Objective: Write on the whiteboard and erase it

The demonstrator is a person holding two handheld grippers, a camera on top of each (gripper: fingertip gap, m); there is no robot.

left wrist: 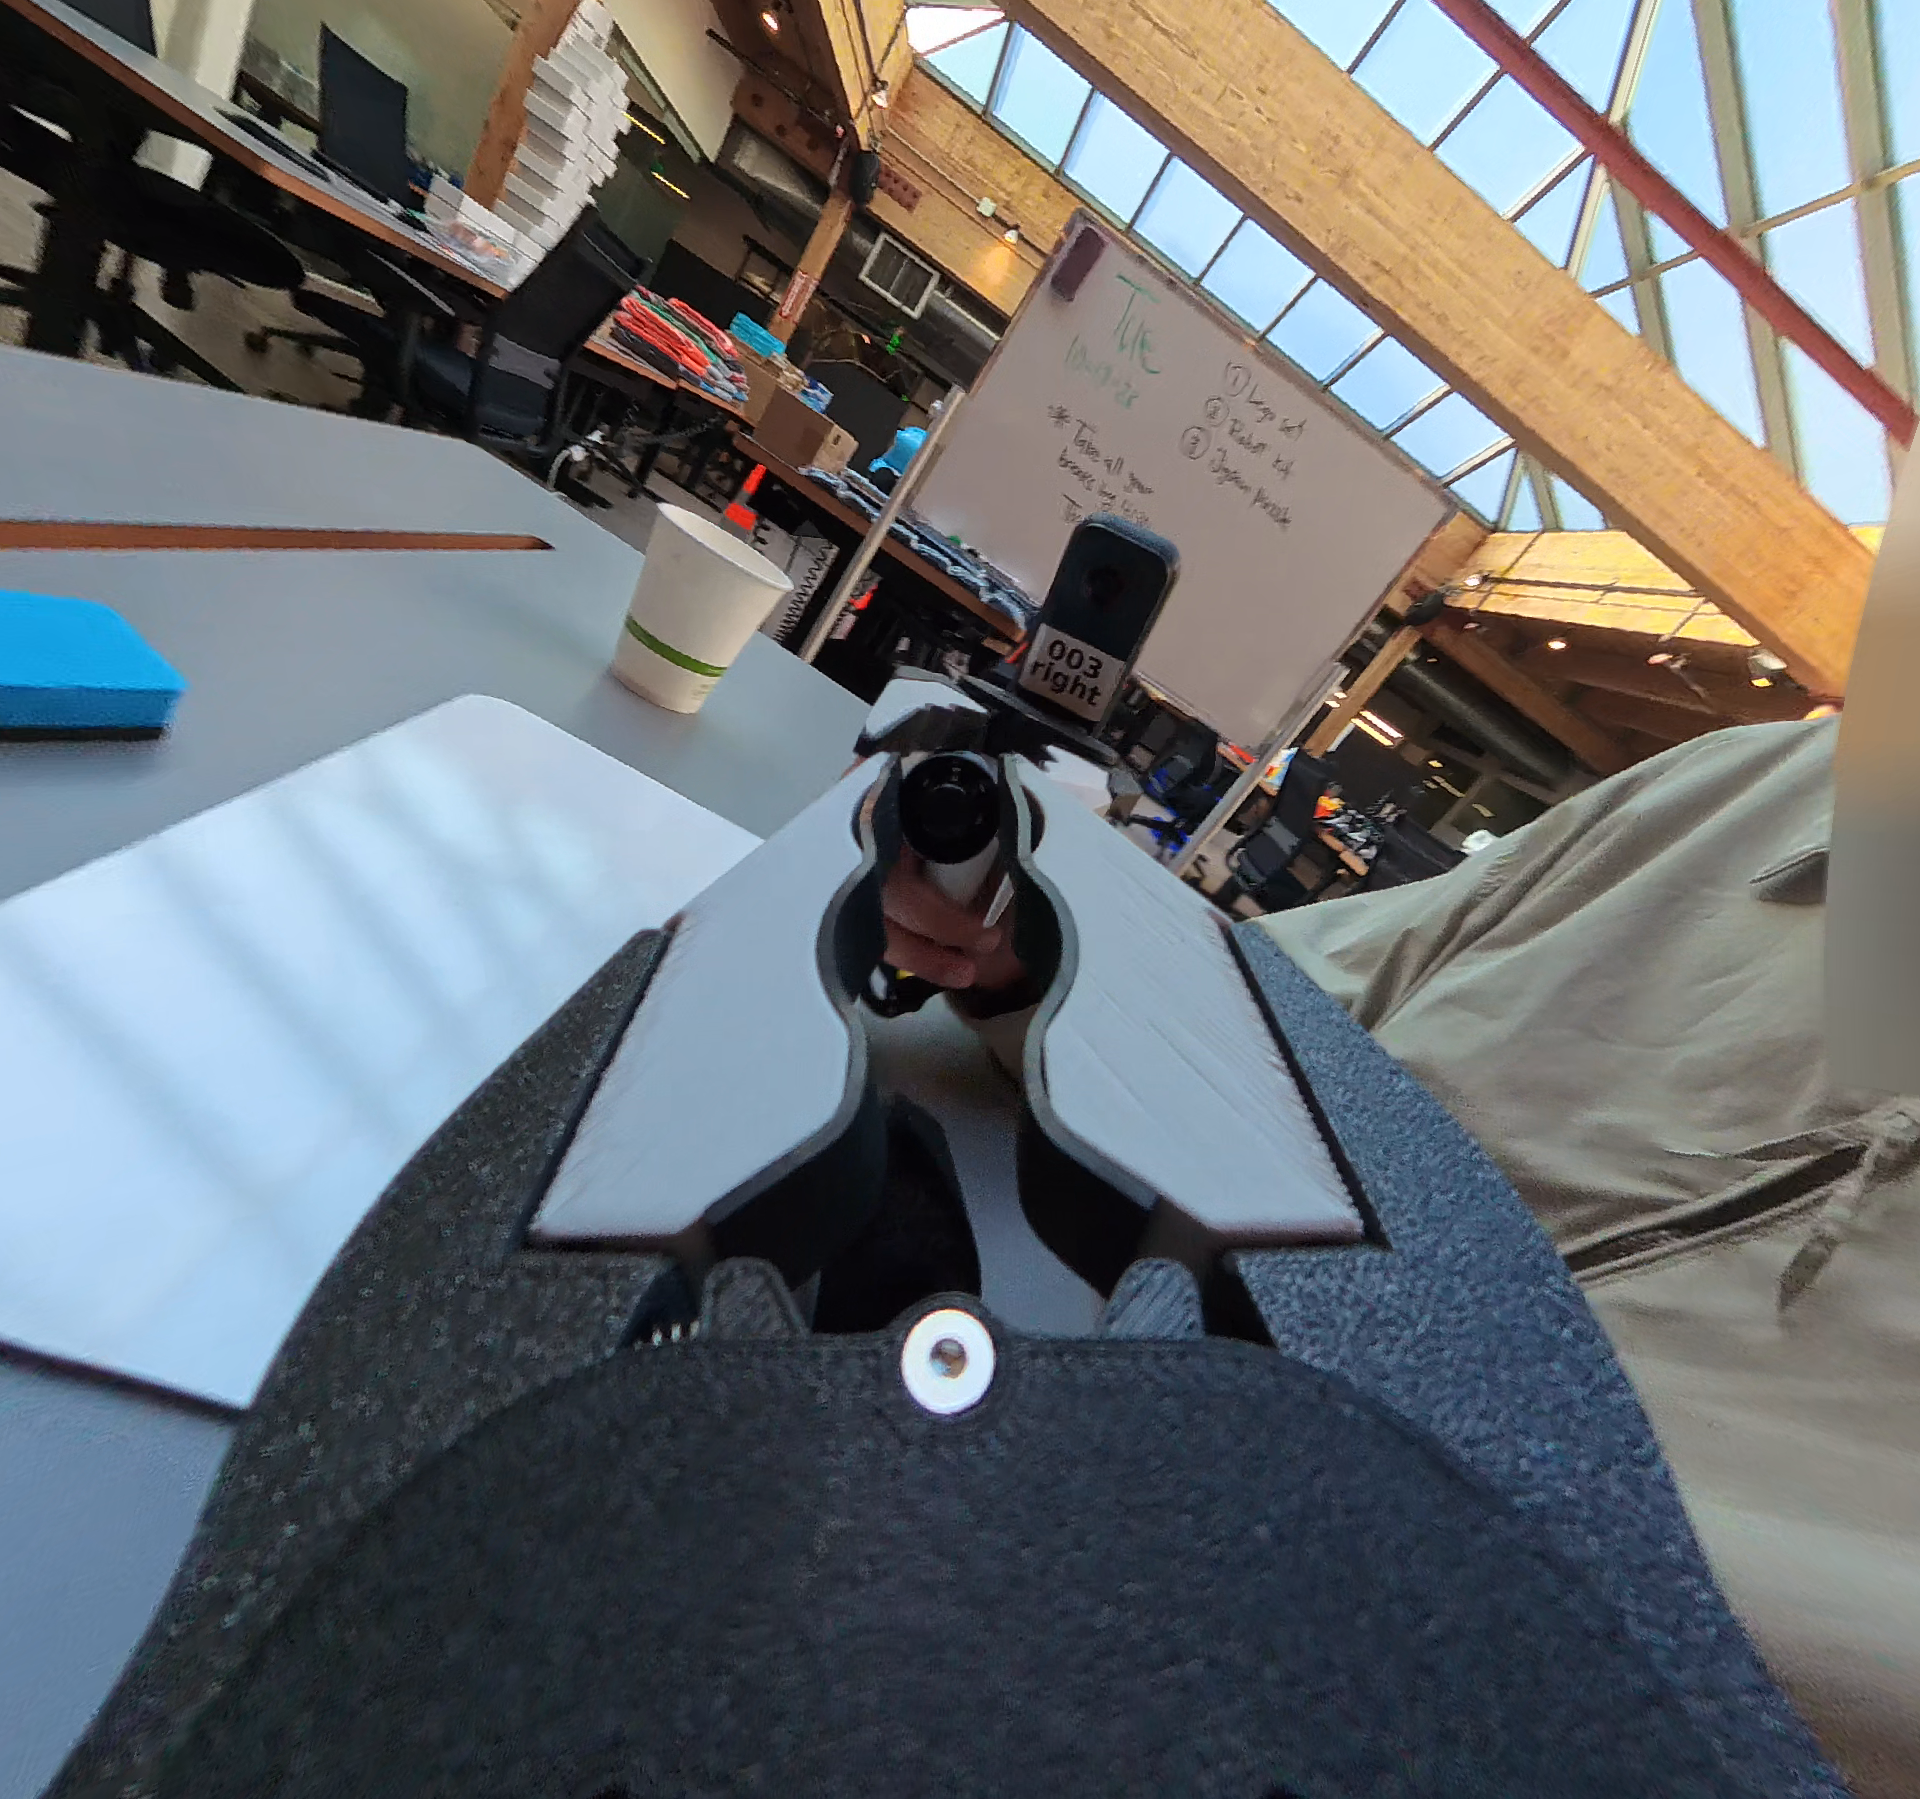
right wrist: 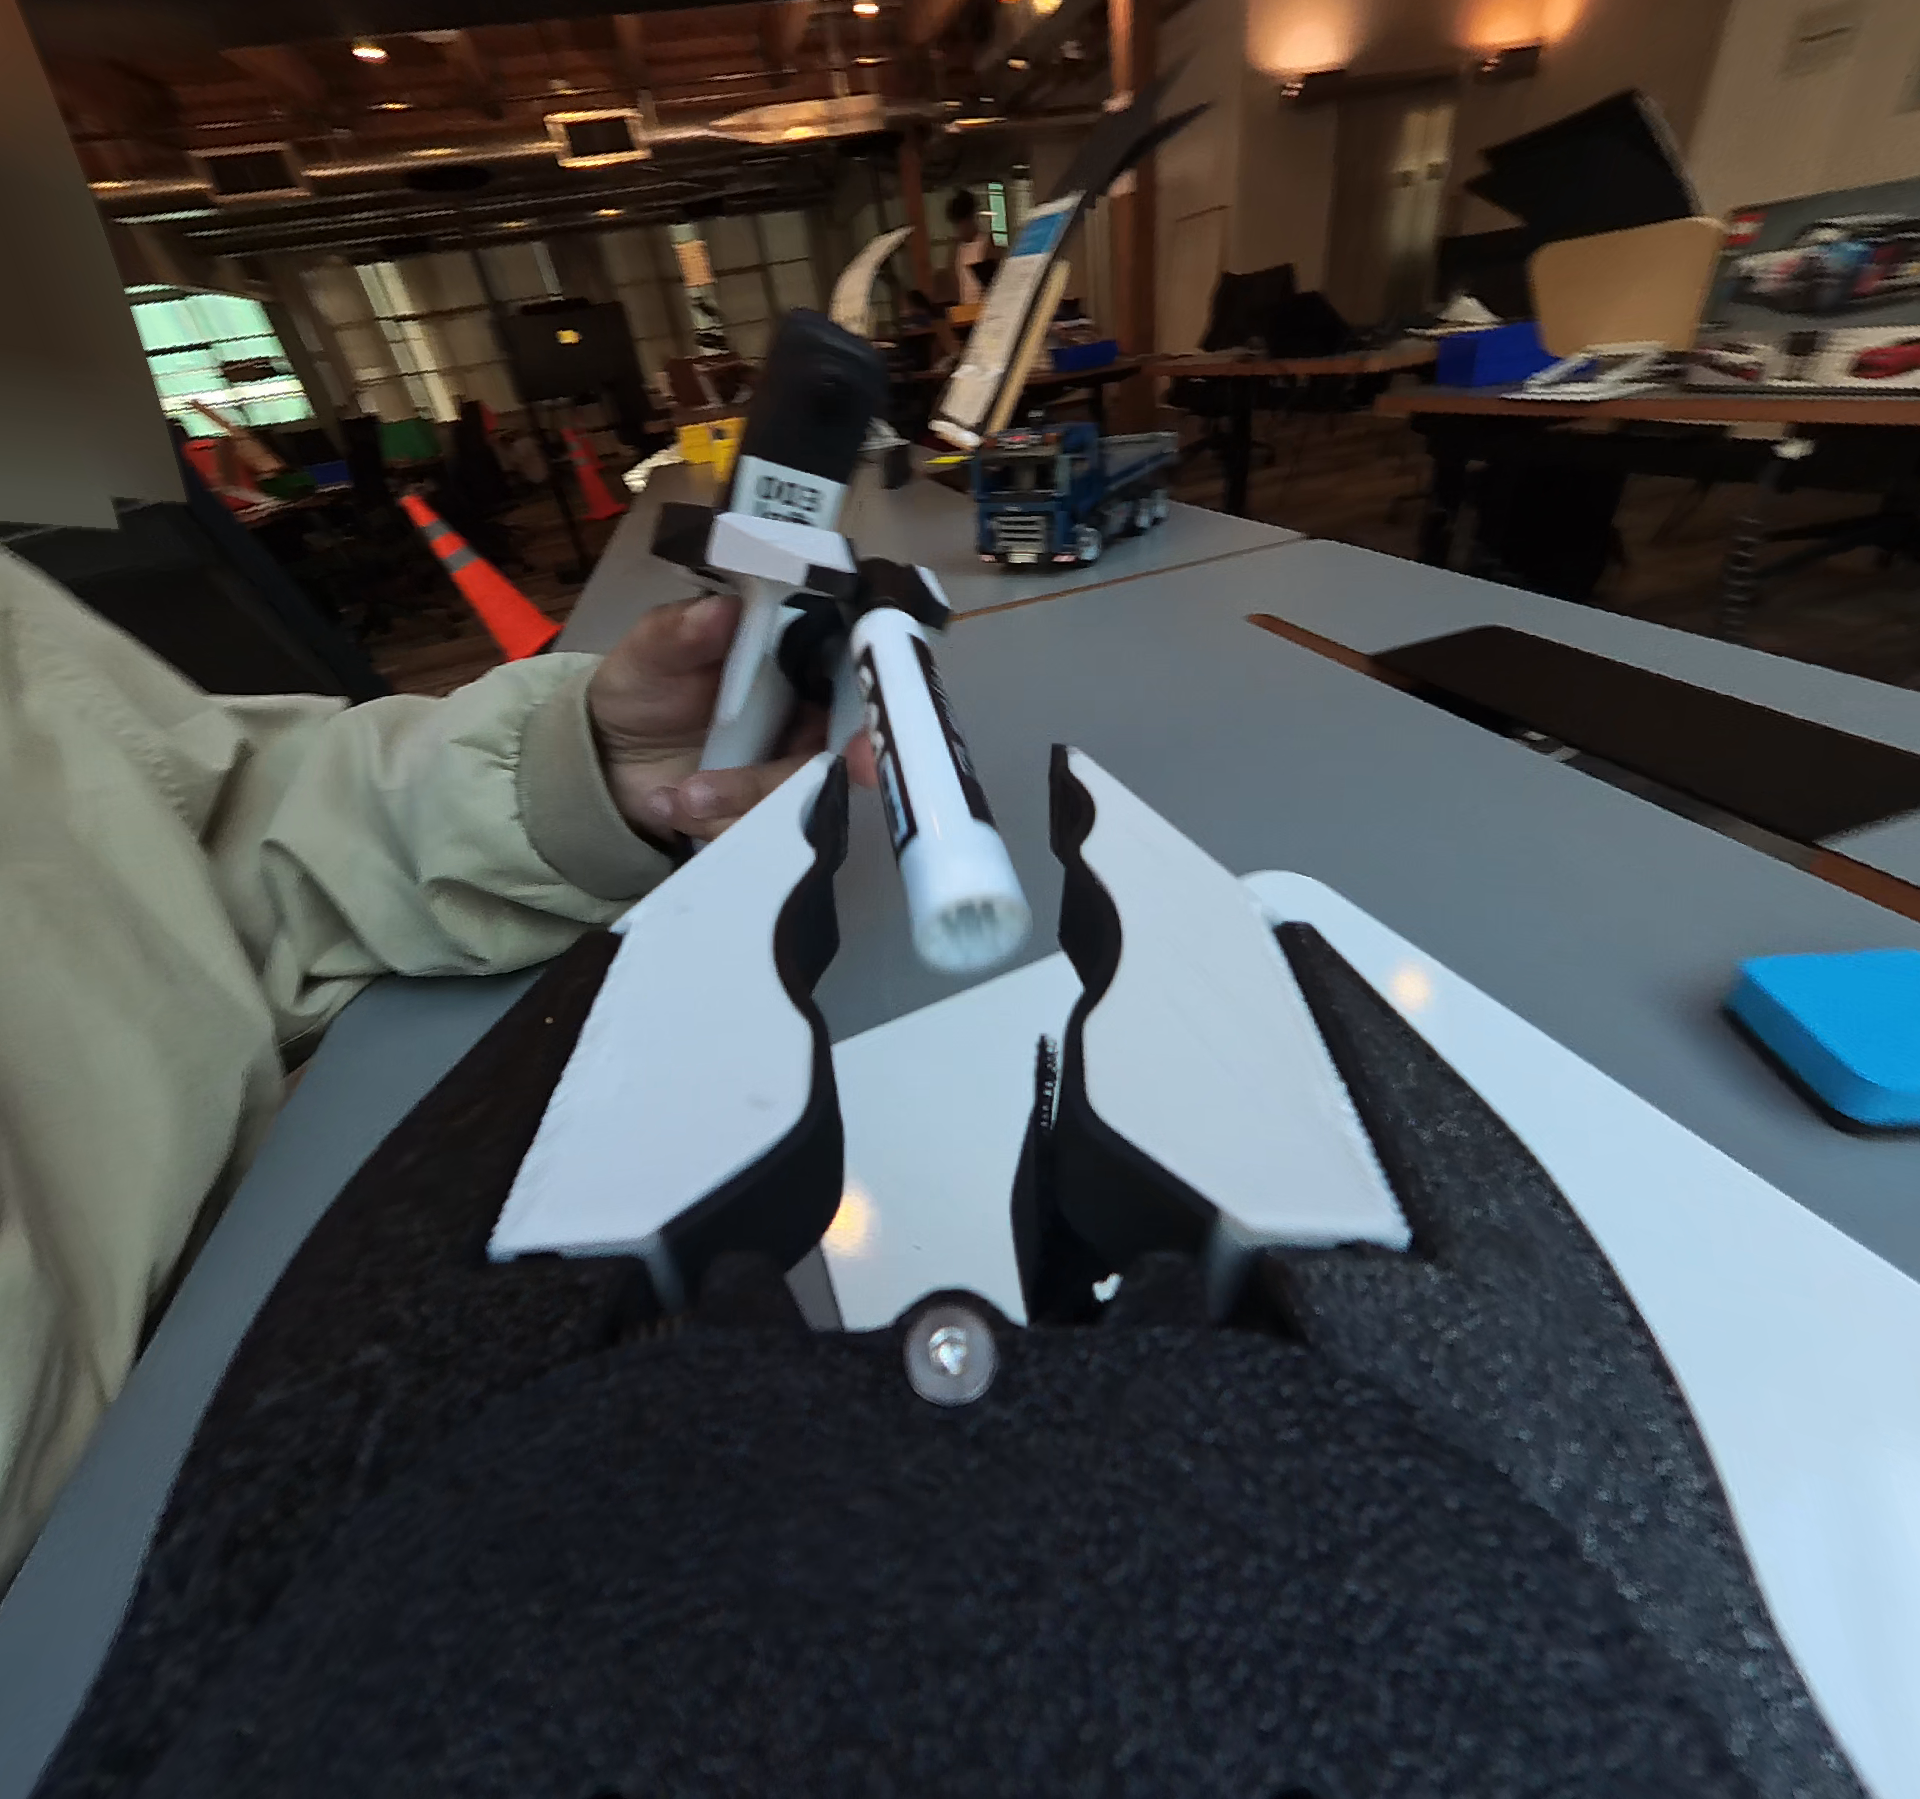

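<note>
Gripped the marker (left wrist: 940, 809) tight in the left gripper (left wrist: 948, 793), up above the white board (left wrist: 312, 970). Held the right gripper (right wrist: 945, 767) wide open around the marker's white end, also above the white board, not squeezing it. Sat near the white board: a blue eraser (right wrist: 1839, 1032) and a paper cup (left wrist: 696, 622).

so the marker (right wrist: 928, 793) sits clamped in the left gripper (left wrist: 948, 793), poking between the right gripper's (right wrist: 945, 773) spread fingers, over the whiteboard (right wrist: 1621, 1261) on the table (right wrist: 1351, 710), eraser (right wrist: 1834, 1032) right of it, cup (left wrist: 694, 608) farther back.
</note>
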